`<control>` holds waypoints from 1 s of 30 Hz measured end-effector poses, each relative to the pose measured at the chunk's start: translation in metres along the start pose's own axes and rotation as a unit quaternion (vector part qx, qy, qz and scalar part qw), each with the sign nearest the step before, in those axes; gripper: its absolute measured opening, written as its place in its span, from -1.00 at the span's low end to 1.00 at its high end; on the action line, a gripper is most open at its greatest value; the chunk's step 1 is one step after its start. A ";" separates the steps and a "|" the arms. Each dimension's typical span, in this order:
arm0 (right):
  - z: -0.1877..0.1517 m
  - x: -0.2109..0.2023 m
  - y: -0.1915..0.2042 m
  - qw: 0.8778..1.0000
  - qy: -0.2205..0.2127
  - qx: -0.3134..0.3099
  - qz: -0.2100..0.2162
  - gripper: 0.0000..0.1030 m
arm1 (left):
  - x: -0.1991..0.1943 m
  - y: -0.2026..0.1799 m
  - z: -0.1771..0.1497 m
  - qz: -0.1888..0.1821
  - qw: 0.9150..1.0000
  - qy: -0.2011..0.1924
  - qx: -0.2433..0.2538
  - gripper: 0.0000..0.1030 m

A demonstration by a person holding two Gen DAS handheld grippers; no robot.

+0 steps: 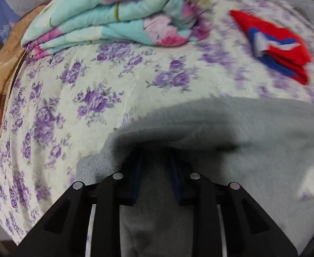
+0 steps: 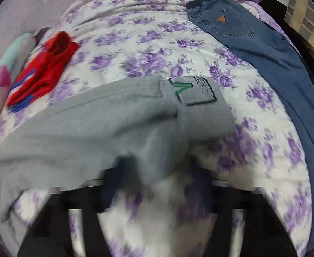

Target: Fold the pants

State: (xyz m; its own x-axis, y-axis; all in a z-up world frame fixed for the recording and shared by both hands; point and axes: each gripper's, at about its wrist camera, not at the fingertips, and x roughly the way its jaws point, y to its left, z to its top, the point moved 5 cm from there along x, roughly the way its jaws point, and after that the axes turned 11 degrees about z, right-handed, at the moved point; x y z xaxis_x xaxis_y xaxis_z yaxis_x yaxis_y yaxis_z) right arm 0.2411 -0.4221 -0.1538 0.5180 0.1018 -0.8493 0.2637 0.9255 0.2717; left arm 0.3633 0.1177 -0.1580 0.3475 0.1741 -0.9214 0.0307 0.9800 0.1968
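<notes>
Grey fleece pants [image 1: 232,128] lie across a bed with a purple-flowered cover [image 1: 114,81]. My left gripper [image 1: 156,156] has its jaws narrowly apart with the grey cloth between and draped over its tips; the grip itself is hidden by the cloth. In the right wrist view the pants [image 2: 82,124] show a green-stitched pocket [image 2: 191,92]. My right gripper [image 2: 157,169] is blurred, its jaws standing wide on either side of the pants' lower edge.
A folded teal and pink quilt [image 1: 114,21] lies at the back of the bed. Folded red and blue pants [image 1: 279,45] lie to the right. Blue jeans [image 2: 275,64] lie stretched along the bed's right side. A tan quilted cover [image 1: 4,68] lies at the left edge.
</notes>
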 end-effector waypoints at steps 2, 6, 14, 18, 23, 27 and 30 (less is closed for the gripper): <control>-0.012 -0.031 0.013 0.999 -0.018 -0.030 0.023 0.40 | -0.025 0.014 -0.007 -0.020 0.999 -0.027 0.001 -0.16; -0.047 -0.081 0.041 0.992 -0.040 -0.083 0.091 0.63 | -0.072 0.052 -0.005 0.013 0.994 -0.108 0.014 0.59; -0.075 -0.096 0.123 0.968 -0.016 -0.189 0.167 0.63 | -0.036 0.046 0.029 -0.098 0.988 -0.084 0.086 0.67; -0.066 -0.081 0.178 0.945 0.009 -0.264 0.192 0.63 | -0.004 0.026 0.016 -0.142 0.977 -0.071 0.143 0.67; -0.028 -0.035 0.278 0.884 0.063 -0.391 0.247 0.67 | 0.027 0.023 0.014 -0.194 0.971 -0.058 0.128 -0.40; 0.001 0.024 0.355 0.850 0.108 -0.450 0.251 0.67 | 0.014 0.024 0.010 -0.200 0.966 -0.105 0.128 -0.57; 0.001 0.058 0.385 0.830 0.144 -0.482 0.241 0.66 | 0.008 0.027 0.009 -0.208 0.963 -0.117 0.124 -0.57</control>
State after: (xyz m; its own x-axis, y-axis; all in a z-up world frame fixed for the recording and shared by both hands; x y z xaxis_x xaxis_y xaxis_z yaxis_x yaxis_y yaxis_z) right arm 0.3739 -0.0604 -0.0983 0.1210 0.4994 -0.8579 -0.7634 0.5992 0.2412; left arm 0.3759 0.1447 -0.1569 0.4583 -0.2837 -0.8423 0.4257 0.9020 -0.0721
